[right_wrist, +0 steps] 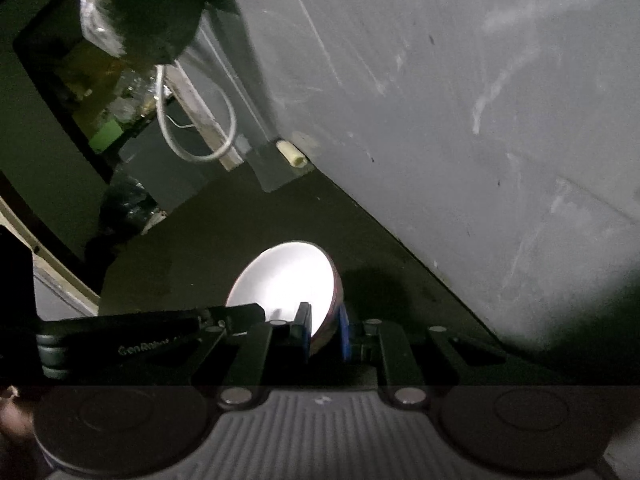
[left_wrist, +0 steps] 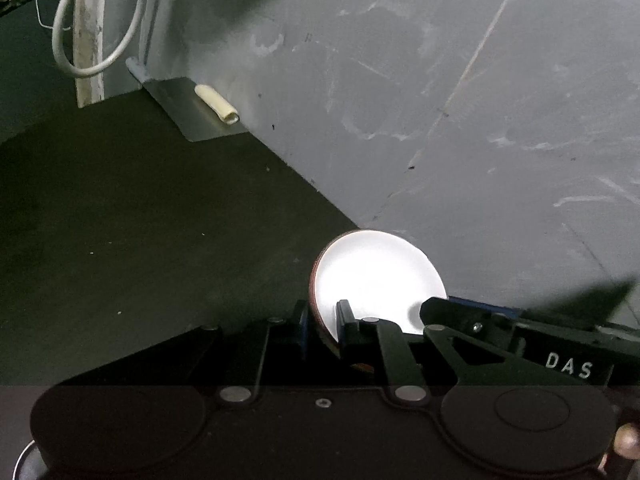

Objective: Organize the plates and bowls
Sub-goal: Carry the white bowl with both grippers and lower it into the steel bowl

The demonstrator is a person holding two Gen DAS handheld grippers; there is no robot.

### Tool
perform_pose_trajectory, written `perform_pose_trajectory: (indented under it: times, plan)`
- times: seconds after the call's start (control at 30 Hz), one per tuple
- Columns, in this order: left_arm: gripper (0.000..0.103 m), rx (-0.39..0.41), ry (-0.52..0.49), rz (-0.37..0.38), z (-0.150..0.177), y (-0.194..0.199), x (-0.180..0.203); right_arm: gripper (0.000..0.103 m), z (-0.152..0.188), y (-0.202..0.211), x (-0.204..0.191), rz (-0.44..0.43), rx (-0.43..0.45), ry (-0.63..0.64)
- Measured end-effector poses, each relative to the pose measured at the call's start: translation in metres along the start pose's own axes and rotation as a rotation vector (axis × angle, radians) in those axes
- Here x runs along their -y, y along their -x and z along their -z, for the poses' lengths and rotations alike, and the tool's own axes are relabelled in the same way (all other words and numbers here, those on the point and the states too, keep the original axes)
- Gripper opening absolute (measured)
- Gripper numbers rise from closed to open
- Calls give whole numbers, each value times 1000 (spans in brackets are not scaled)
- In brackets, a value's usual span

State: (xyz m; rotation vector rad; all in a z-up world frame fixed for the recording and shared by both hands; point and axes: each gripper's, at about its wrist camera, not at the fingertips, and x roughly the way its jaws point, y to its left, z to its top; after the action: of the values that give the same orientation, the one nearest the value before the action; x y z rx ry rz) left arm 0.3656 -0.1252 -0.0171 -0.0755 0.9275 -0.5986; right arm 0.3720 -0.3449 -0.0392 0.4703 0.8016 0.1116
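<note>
Bowl (left_wrist: 376,280) off dark counter (left_wrist: 120,220), near its wall-side edge, tilted. Left gripper (left_wrist: 322,326) pinches one rim, right gripper (right_wrist: 324,334) pinches opposite rim; both jaws pressed on it. Likely stiff, glazed, slippery, breakable; rim grip suits. Left view alone shows loose cable (left_wrist: 100,20) clearly; right view alone shows cluttered opening (right_wrist: 108,104) beyond counter's far-left corner.
</note>
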Motion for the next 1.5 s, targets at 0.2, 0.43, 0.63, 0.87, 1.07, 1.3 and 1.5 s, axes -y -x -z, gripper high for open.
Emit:
perform_pose_trajectory:
  times: [0.2, 0.43, 0.63, 0.87, 1.07, 1.3, 1.5]
  plan:
    - [15, 38, -1, 18, 8, 25, 7, 16, 2, 30, -11, -21, 32, 24]
    - [15, 68, -12, 31, 16, 51, 14, 16, 12, 56, -20, -31, 39, 44]
    - [15, 50, -1, 45, 31, 63, 16, 16, 25, 72, -21, -55, 28, 23]
    - [15, 21, 7, 46, 52, 72, 16, 16, 40, 82, -22, -66, -1, 24]
    - [15, 13, 5, 47, 63, 85, 19, 17, 49, 93, -24, -89, -23, 20]
    - [15, -4, -5, 58, 75, 95, 23, 17, 62, 104, -21, -108, -59, 24]
    - [15, -25, -24, 56, 88, 102, 29, 17, 72, 113, -20, -117, -88, 22]
